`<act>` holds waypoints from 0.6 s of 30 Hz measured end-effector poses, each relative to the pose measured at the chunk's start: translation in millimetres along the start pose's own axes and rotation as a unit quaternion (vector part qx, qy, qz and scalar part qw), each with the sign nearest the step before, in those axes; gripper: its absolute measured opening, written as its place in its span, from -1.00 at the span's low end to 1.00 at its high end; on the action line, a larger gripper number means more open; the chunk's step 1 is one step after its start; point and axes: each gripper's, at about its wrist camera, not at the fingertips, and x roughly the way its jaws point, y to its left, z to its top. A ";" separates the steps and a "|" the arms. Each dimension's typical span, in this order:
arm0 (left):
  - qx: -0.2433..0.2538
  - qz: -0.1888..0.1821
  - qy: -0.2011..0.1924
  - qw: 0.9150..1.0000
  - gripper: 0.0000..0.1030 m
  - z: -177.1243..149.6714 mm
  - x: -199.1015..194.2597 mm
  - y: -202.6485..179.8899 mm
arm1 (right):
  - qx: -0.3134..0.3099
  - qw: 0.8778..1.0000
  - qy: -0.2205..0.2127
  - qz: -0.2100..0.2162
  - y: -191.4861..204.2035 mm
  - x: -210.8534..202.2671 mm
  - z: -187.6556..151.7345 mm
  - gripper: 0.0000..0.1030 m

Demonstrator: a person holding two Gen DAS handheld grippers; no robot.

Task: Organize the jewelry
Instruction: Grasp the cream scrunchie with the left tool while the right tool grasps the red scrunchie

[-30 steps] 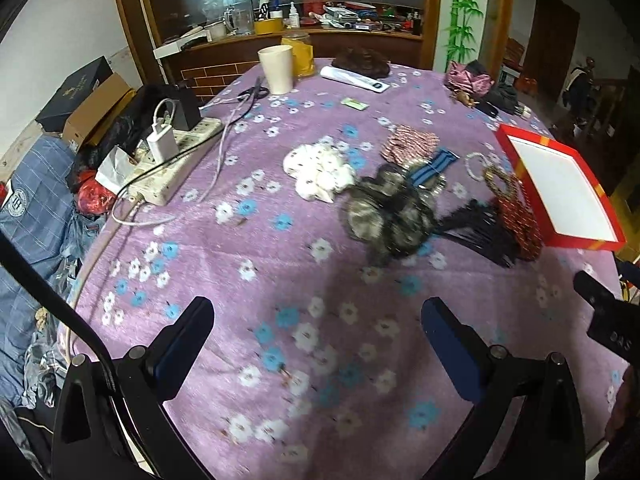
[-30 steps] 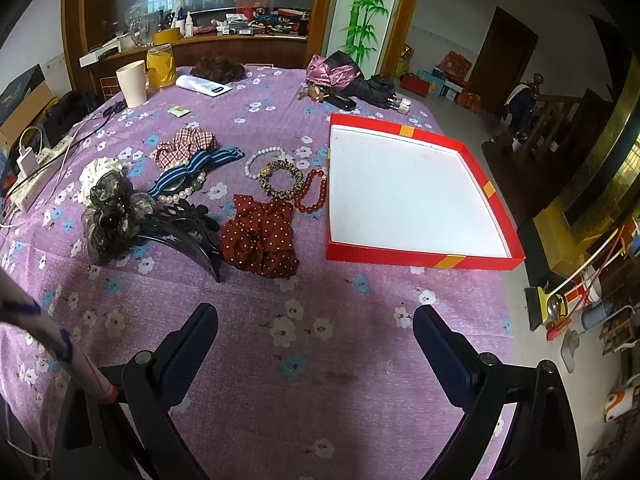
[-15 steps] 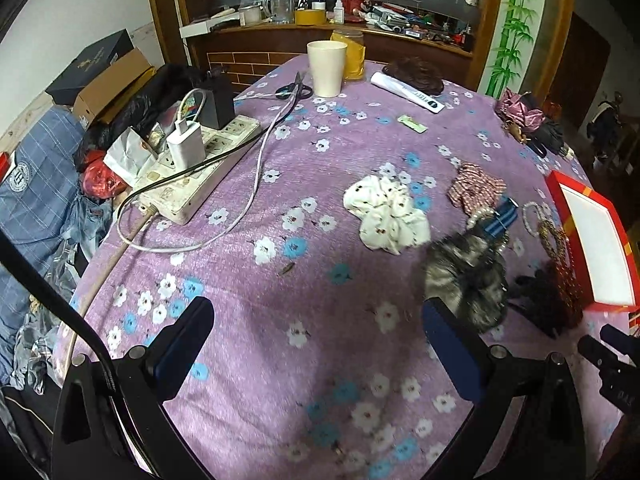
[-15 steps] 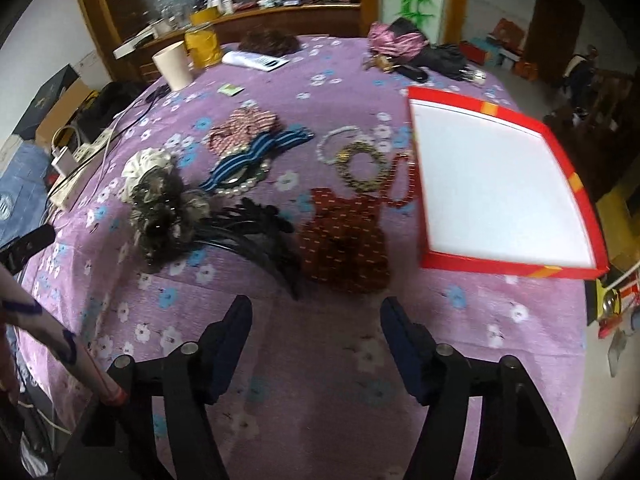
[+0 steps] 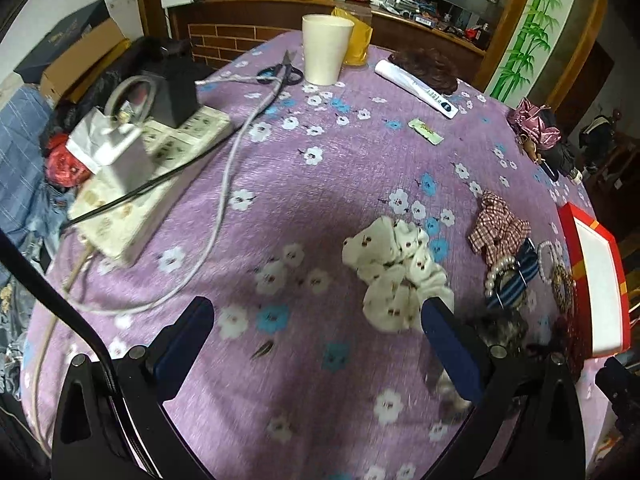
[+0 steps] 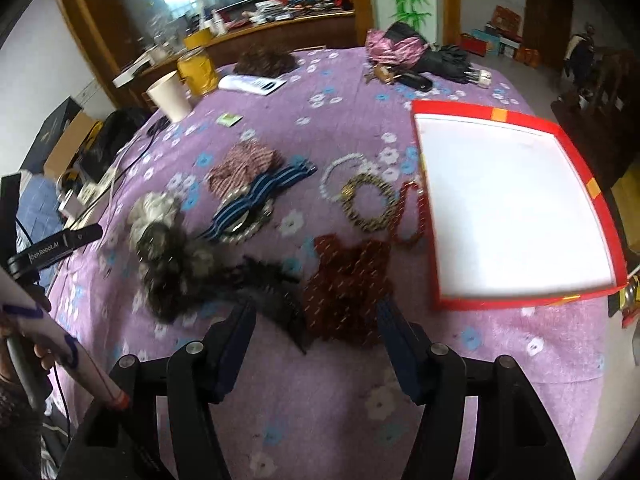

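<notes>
Nothing sits in the red tray [image 6: 516, 118] yet, so this looks like the approach for a first pick. On the counter [image 6: 320, 396] the dark red scrunchie [image 6: 348, 284] lies at 9 o'clock of the tray, just beside it. Right gripper [image 6: 316, 320] hovers over it, jaws apart, empty; next it needs to drop and close. Left gripper [image 5: 316, 320] is apart and empty too, near the white scrunchie [image 5: 396, 272].
</notes>
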 end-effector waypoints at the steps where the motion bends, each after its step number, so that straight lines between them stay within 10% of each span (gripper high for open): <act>1: 0.001 -0.004 0.004 1.000 1.00 2.8 5.6 -0.6 | 0.004 1.000 0.000 -0.001 -2.8 0.6 1.0 0.28; 12: 0.029 -0.057 0.031 0.998 0.96 19.7 48.7 -18.6 | 0.045 0.998 0.032 -0.012 -21.6 27.9 2.5 0.14; 18: 0.048 -0.073 0.067 0.994 0.56 19.8 70.7 -32.3 | 0.052 0.997 0.054 -0.029 -25.7 51.5 2.4 0.02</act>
